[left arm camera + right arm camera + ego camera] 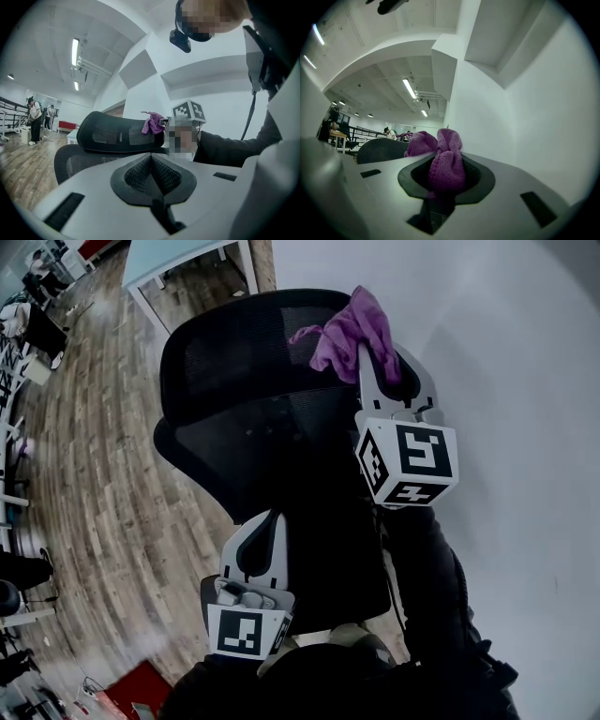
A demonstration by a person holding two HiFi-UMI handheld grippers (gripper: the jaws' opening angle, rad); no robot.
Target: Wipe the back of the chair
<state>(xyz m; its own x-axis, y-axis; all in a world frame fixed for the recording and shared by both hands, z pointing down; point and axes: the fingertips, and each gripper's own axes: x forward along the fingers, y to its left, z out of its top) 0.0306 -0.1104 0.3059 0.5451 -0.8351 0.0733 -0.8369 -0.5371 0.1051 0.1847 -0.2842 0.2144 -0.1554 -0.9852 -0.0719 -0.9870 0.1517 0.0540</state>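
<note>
Left gripper (270, 521): near, low by chair (281, 456) back, jaws pressed together, empty. Right gripper (382, 367): pinching cloth (349, 329) at headrest (234, 357), far right. Step: wipe seemingly starting; next, drag cloth down the mesh.

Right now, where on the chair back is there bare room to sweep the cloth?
Bare: the headrest left of the purple cloth, and the backrest between it and the left gripper. Crowded: the headrest's right end, where the right gripper clamps the cloth, and the lower backrest by the shut left gripper.
</note>
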